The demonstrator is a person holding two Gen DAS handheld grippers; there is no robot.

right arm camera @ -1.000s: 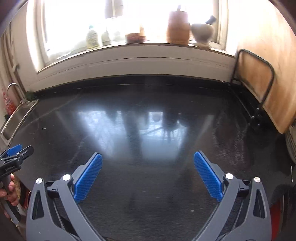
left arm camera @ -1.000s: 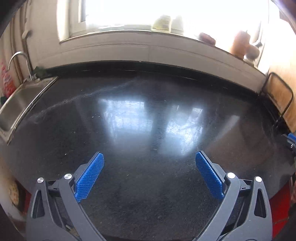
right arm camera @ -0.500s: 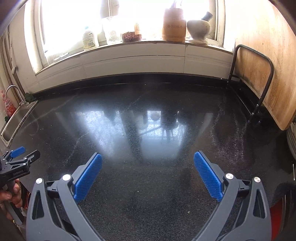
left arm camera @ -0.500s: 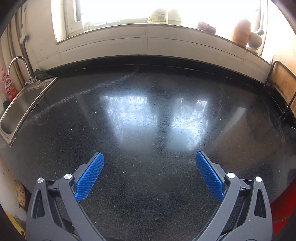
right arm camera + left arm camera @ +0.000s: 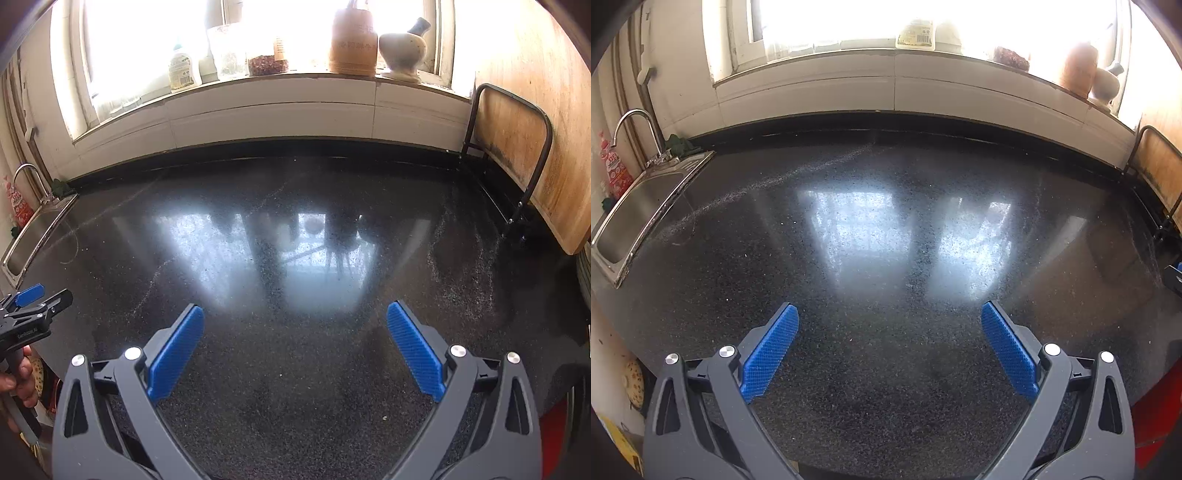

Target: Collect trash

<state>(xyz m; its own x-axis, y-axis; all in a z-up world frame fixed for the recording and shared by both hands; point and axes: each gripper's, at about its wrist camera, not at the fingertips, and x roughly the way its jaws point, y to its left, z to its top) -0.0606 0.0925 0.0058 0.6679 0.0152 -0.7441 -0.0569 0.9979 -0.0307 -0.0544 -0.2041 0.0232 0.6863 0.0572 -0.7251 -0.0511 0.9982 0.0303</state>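
Both grippers, left gripper point(image 5: 889, 314) and right gripper point(image 5: 294, 315), hold their fingers spread wide with nothing between them, over the dark bench point(image 5: 295, 258). No trash is discernible ahead of either pair.

both tongs, left tongs point(image 5: 890, 325) and right tongs point(image 5: 295, 325), have drawn back from the counter point(image 5: 886, 221).

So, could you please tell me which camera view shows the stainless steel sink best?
The left wrist view: the stainless steel sink shows its basin, rim and curved tap. The right wrist view catches only a narrow strip of it at the left edge.
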